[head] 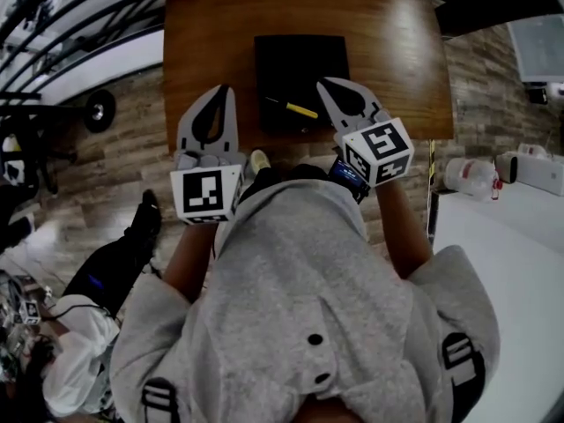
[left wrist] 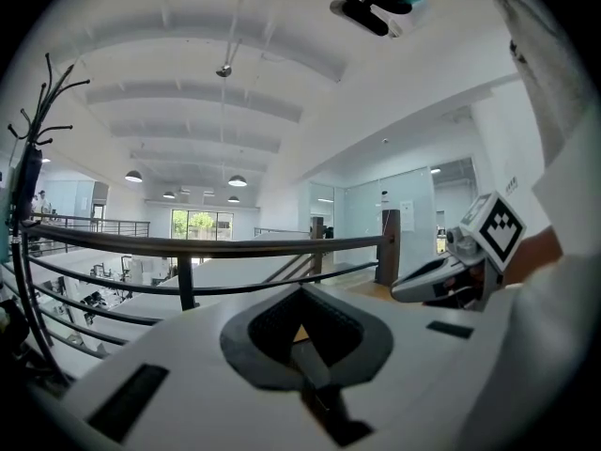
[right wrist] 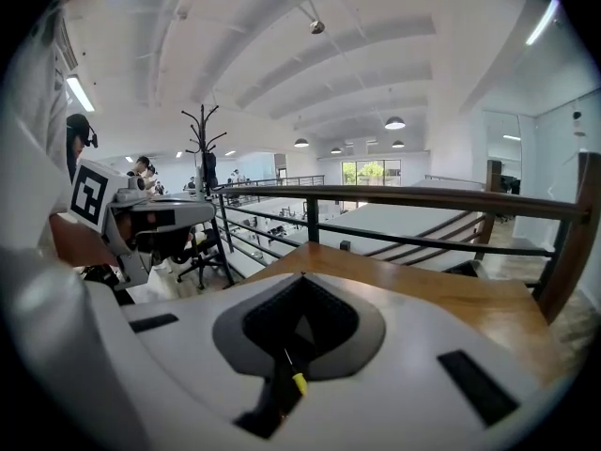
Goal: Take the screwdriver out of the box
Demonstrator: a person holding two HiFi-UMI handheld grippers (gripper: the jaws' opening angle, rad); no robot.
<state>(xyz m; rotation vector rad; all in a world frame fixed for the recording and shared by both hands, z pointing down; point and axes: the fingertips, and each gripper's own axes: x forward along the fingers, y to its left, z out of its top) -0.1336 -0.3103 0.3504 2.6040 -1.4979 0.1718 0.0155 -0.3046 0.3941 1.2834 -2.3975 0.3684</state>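
My right gripper [head: 322,83] has its jaws closed together with nothing in them. It sits just to the right of the screwdriver [head: 293,107], which lies across the near part of the black box [head: 300,60] on the wooden table [head: 211,25] with its yellow handle pointing my way. My left gripper [head: 226,90], jaws also closed and empty, is left of the box, so the screwdriver lies between the two.
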